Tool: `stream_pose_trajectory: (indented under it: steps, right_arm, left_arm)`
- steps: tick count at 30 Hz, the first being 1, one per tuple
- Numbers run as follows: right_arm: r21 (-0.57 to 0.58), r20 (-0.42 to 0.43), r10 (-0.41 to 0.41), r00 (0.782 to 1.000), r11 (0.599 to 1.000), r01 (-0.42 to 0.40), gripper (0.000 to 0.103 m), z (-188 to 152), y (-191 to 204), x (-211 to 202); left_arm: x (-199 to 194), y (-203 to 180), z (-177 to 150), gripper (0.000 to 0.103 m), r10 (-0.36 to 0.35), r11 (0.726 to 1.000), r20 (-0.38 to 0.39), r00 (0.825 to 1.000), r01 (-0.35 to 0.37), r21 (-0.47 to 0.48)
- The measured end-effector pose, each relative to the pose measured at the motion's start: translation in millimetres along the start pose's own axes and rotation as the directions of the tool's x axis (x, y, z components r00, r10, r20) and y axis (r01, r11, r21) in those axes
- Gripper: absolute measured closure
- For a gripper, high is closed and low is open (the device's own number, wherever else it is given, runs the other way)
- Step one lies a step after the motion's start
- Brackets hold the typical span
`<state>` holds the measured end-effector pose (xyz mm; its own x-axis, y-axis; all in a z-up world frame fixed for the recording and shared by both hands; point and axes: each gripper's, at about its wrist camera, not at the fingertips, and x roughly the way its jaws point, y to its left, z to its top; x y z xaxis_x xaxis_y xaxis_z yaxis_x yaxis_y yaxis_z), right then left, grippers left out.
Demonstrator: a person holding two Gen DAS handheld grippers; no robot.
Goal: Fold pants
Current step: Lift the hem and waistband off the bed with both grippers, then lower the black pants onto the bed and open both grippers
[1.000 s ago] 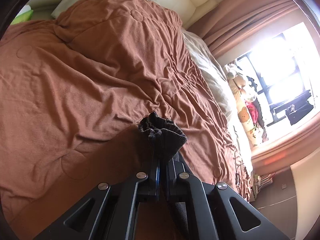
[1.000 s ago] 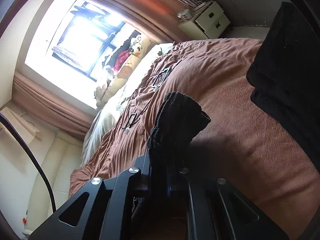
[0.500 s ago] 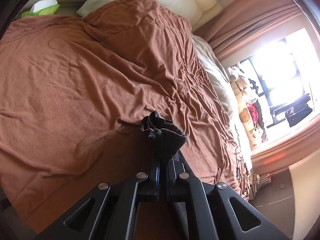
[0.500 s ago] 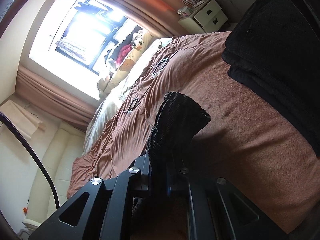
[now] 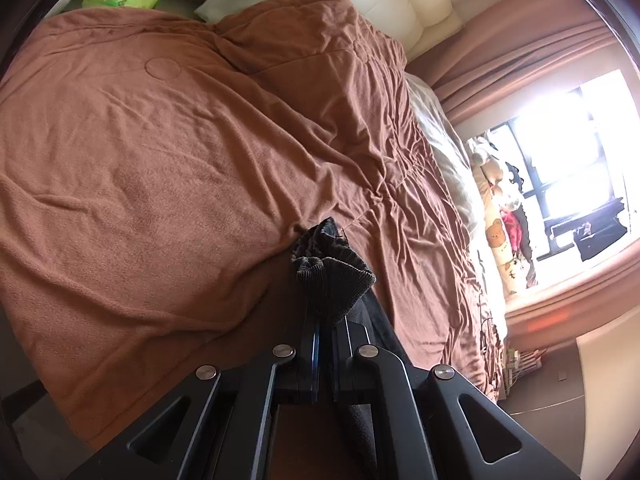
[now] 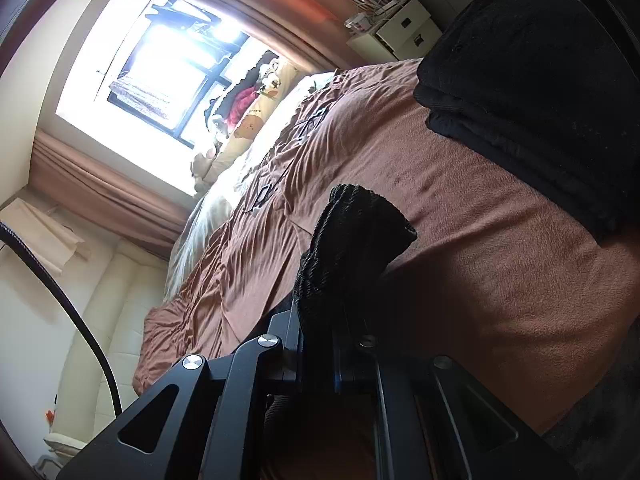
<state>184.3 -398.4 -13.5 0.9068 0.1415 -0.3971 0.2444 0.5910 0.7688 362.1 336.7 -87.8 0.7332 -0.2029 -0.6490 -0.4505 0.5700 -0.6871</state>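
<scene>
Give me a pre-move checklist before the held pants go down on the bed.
1. Left gripper shut on the pants: ok.
2. Right gripper shut on dark ribbed fabric: ok.
3. Both grippers hold the same garment: cannot tell.
4. Brown blanket ahead of the left gripper bare, only wrinkled: ok.
5. Folded black stack lies apart from the right gripper: ok.
6. Hanging length of the pants free of snags: cannot tell, hidden below the grippers.

The right gripper pinches a bunched fold of dark ribbed pants above the brown bedspread. A stack of folded black fabric lies at the upper right, near a white nightstand.
</scene>
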Motion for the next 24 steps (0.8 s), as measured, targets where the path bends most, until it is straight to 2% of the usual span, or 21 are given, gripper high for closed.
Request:
stream_pose_trajectory:
  steps: [5,13,14,16,17,18,19,21,24]
  right_arm:
    - [0.054,-0.023,-0.048,0.999,0.997,0.049,0.097,-9.9,-25.3,5.4]
    - [0.067,-0.053,-0.13,0.99,0.989,0.133,0.096,-26.1,-46.9,15.1]
    - [0.075,-0.063,-0.139,0.988,0.987,0.144,0.096,-27.9,-48.7,16.2]
    - [0.101,-0.093,-0.185,0.978,0.976,0.194,0.09,-31.5,-52.5,16.5]
    - [0.119,-0.113,-0.204,0.972,0.969,0.217,0.086,-33.7,-55.0,15.9]
    - [0.131,-0.131,-0.225,0.965,0.961,0.242,0.077,-34.3,-56.6,14.2]
    - [0.126,-0.134,-0.25,0.959,0.956,0.266,0.072,-34.3,-56.2,9.7]
    - [0.088,-0.101,-0.292,0.951,0.95,0.301,0.069,-30.8,-51.7,-5.3]
    - [0.03,-0.055,-0.296,0.954,0.954,0.298,0.061,-25.9,-36.9,-28.0]
  left_arm:
    - [16.9,31.3,-11.6,0.099,0.038,0.999,-0.03,0.999,-0.039,-0.036]
    - [36.1,65.8,-25.7,0.097,0.1,0.992,-0.09,0.991,-0.107,-0.072]
    - [37.1,67.8,-26.9,0.095,0.118,0.99,-0.099,0.988,-0.125,-0.069]
    - [37.3,71.1,-28.2,0.082,0.166,0.983,-0.114,0.98,-0.173,-0.062]
    - [36.2,71.7,-27.7,0.068,0.209,0.975,-0.115,0.971,-0.216,-0.051]
    - [34.0,72.4,-26.6,0.061,0.235,0.969,-0.109,0.966,-0.241,-0.046]
    - [31.0,72.8,-24.9,0.06,0.238,0.969,-0.101,0.966,-0.244,-0.046]
    - [23.1,71.1,-20.1,0.053,0.224,0.973,-0.084,0.971,-0.228,-0.044]
    - [11.9,61.8,-12.7,0.046,0.245,0.969,-0.04,0.969,-0.246,-0.02]
